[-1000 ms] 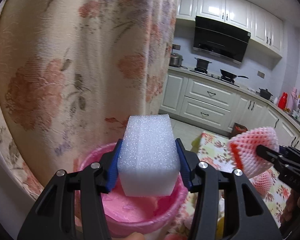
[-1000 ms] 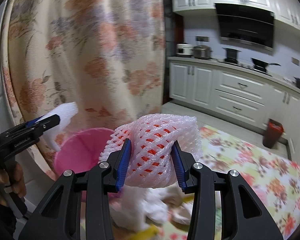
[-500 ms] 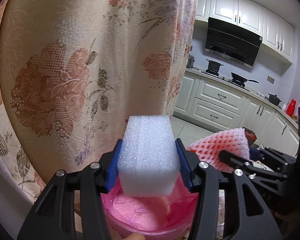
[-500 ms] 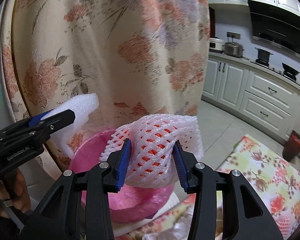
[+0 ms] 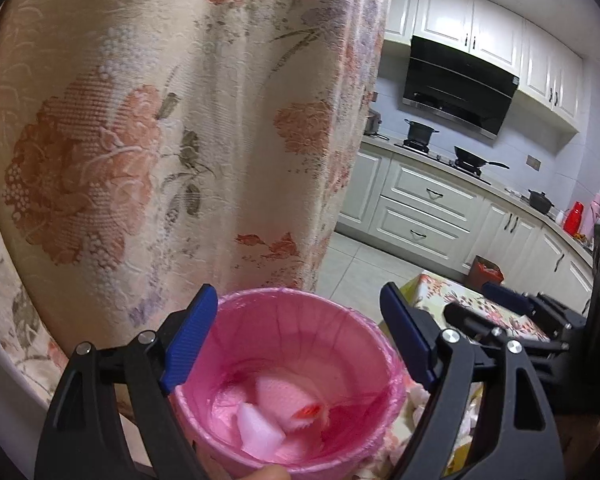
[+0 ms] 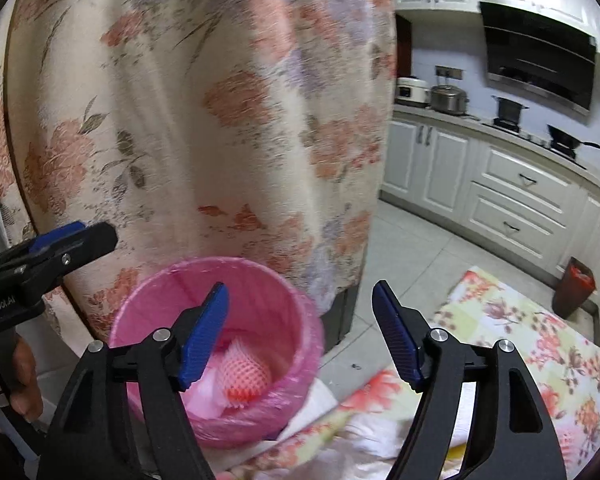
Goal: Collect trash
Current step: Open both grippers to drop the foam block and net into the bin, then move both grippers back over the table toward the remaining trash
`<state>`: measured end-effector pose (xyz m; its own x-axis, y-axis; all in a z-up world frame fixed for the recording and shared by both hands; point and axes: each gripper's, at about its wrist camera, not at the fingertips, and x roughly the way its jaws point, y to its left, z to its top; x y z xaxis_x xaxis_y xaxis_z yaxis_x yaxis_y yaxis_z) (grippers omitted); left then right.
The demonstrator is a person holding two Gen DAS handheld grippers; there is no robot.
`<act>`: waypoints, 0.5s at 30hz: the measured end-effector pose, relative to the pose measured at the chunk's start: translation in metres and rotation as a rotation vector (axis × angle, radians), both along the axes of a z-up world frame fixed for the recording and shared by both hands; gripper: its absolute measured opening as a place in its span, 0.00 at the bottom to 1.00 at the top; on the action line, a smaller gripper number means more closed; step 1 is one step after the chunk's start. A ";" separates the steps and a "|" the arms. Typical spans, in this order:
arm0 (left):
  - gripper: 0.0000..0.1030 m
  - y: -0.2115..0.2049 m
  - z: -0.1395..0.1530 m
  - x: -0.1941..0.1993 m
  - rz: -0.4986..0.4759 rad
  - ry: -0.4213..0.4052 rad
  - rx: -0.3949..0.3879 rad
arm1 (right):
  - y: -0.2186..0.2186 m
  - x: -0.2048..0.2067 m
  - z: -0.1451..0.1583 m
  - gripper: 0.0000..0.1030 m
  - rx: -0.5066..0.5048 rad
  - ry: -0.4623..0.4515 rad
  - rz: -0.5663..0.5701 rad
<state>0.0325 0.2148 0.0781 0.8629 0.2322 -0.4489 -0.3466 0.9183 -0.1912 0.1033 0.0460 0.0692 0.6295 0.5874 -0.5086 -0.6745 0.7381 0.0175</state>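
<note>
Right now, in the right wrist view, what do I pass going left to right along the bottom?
Left gripper → pink bin holding the foam net → floral tablecloth → red trash can by the cabinets.

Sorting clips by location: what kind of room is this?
A home kitchen, most likely: white cabinets, a black range hood over pots on a stove, and a pink lined trash bin.
</note>
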 end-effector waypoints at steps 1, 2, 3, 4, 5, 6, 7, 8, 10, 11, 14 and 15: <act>0.78 -0.004 0.000 0.001 -0.007 0.000 0.001 | -0.008 0.001 0.001 0.69 0.003 -0.003 -0.016; 0.78 -0.008 0.000 0.001 -0.016 0.001 0.002 | -0.014 0.000 0.002 0.70 0.004 -0.007 -0.026; 0.78 -0.013 0.000 0.001 -0.027 0.000 0.002 | -0.023 -0.001 0.004 0.70 0.004 -0.016 -0.046; 0.78 -0.018 -0.001 0.002 -0.039 -0.003 0.002 | -0.032 -0.001 0.005 0.71 0.007 -0.021 -0.065; 0.78 -0.023 -0.001 0.003 -0.049 -0.005 0.003 | -0.039 -0.002 0.005 0.71 0.011 -0.021 -0.077; 0.78 -0.027 -0.001 0.004 -0.057 -0.004 0.005 | -0.048 -0.003 0.006 0.71 0.014 -0.023 -0.094; 0.78 -0.034 -0.002 0.006 -0.069 -0.002 0.007 | -0.057 -0.004 0.006 0.71 0.014 -0.028 -0.110; 0.78 -0.040 -0.002 0.006 -0.078 0.000 0.009 | -0.066 -0.007 0.006 0.71 0.013 -0.033 -0.124; 0.78 -0.051 -0.004 0.007 -0.098 0.001 0.010 | -0.080 -0.010 0.005 0.72 0.011 -0.038 -0.147; 0.78 -0.058 -0.005 0.008 -0.108 0.004 0.014 | -0.089 -0.012 0.004 0.72 0.010 -0.041 -0.159; 0.78 -0.076 -0.006 0.010 -0.137 0.006 0.022 | -0.110 -0.016 0.002 0.72 0.015 -0.039 -0.190; 0.78 -0.083 -0.007 0.011 -0.147 0.008 0.026 | -0.119 -0.018 0.000 0.72 0.015 -0.039 -0.205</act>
